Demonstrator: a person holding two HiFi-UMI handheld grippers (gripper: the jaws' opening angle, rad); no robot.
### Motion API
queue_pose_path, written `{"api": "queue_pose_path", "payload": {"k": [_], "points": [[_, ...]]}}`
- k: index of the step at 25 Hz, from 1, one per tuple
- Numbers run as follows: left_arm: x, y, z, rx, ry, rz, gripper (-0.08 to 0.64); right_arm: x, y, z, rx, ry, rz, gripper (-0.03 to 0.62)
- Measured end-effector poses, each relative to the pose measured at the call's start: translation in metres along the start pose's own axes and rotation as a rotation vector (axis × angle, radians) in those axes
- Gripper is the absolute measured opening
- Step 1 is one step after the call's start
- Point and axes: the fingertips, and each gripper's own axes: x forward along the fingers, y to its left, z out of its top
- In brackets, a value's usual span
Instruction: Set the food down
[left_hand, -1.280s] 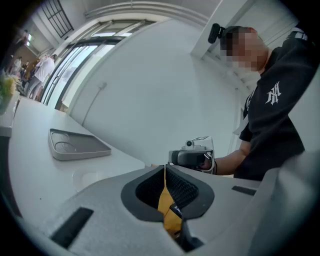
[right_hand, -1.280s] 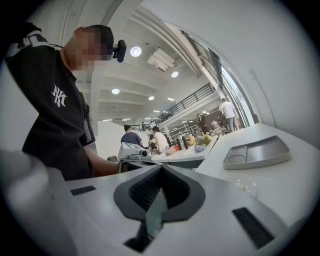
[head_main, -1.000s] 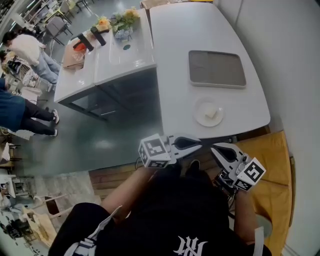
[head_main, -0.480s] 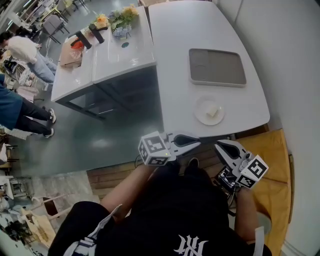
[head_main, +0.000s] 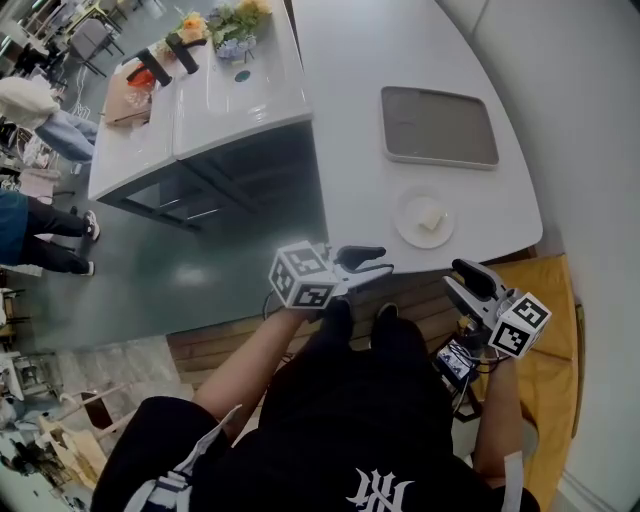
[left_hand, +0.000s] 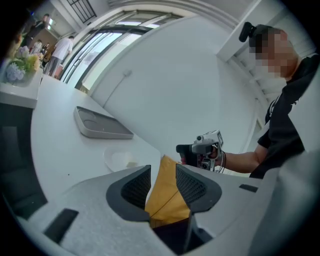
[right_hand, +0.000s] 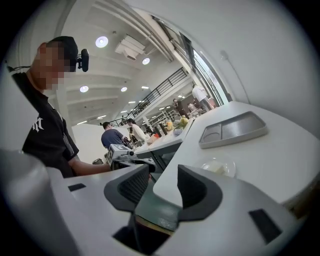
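A pale piece of food (head_main: 430, 216) lies on a small white plate (head_main: 406, 226) near the front edge of the white table (head_main: 350, 120). The plate (left_hand: 116, 161) (right_hand: 220, 165) shows in both gripper views. Neither gripper touches it. My left gripper (head_main: 366, 262) hovers just off the table's front edge, left of the plate. Its jaws have just been opening and stand open with nothing between them (left_hand: 162, 184). My right gripper (head_main: 470, 281) is below and right of the plate, over the yellow seat. Its jaws have also just been opening and are open and empty (right_hand: 163, 186).
A grey tray (head_main: 438, 125) lies on the table behind the plate. A yellow chair (head_main: 545, 300) stands at the table's front right corner. A second white table (head_main: 200, 110) at the left carries flowers (head_main: 215, 22) and boxes. People stand at the far left.
Both grippers went from shut to open. The right gripper shifted right and the left gripper moved slightly up in the picture, so they stand further apart. The plate and tray have not moved.
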Motion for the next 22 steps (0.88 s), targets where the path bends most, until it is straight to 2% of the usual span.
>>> {"api": "queue_pose_path", "payload": {"k": [4,7,13,16,19,22], "points": [[0.010,0.023,-0.006,-0.089,0.047,0.062,0.192,-0.004,-0.038,0.010,0.034,0.050,-0.018,0.149],[0.022,0.043,-0.004,-0.157,0.041,0.138,0.196,-0.001,-0.076,0.018,0.046,0.118,-0.014,0.150],[0.046,0.081,-0.001,-0.308,0.036,0.310,0.196,0.016,-0.152,0.005,0.135,0.359,0.016,0.149],[0.054,0.096,-0.001,-0.372,0.057,0.368,0.196,0.029,-0.175,0.002,0.200,0.434,0.058,0.149],[0.061,0.106,-0.010,-0.401,0.107,0.429,0.196,0.038,-0.194,-0.012,0.245,0.526,0.061,0.149],[0.068,0.110,-0.017,-0.442,0.140,0.450,0.195,0.041,-0.204,-0.021,0.291,0.579,0.063,0.150]]}}
